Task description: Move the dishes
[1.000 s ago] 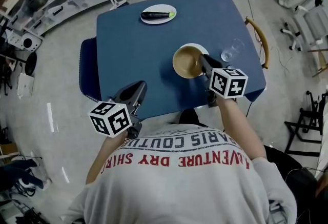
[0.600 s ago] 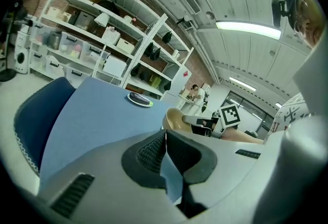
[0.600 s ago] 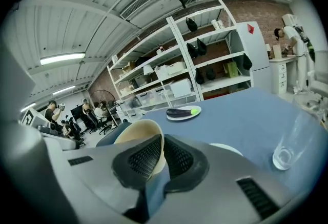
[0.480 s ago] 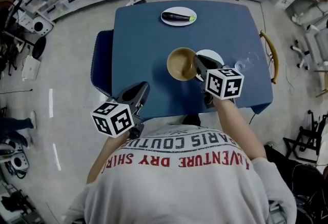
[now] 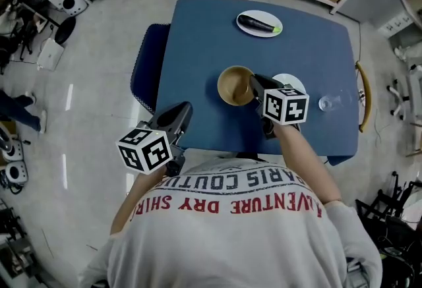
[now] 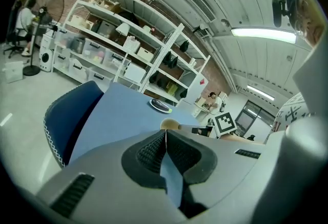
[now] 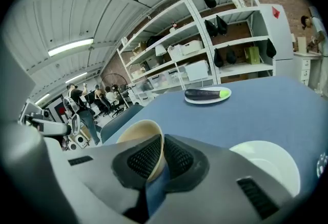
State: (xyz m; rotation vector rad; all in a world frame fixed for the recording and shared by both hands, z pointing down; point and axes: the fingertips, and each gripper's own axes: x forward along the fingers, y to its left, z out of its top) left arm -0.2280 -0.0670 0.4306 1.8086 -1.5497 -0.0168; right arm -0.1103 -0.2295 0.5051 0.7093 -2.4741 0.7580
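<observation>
Blue table [image 5: 198, 56], shelving beyond. Left tongs [image 6: 165, 138]: pressed together, nothing between, idle off the table's 7 o'clock corner. Tan bowl [image 5: 234, 86]: mid-table, rim pinched at its 3 o'clock by my right tongs [image 7: 159, 159]. White plate [image 5: 295, 80]: just beside, at 3 o'clock. My judgement: pinch firm, carry level, lower flat.

2 plates [image 5: 253, 31] [image 5: 293, 80], 1 bowl [image 5: 234, 86], 1 eggplant [image 5: 258, 23] and 1 glass [image 5: 326, 103].

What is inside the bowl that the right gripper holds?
Nothing shows inside the bowl: its tan inner surface looks bare. The right gripper, shut on the rim, covers a small part beside the plate.
</observation>
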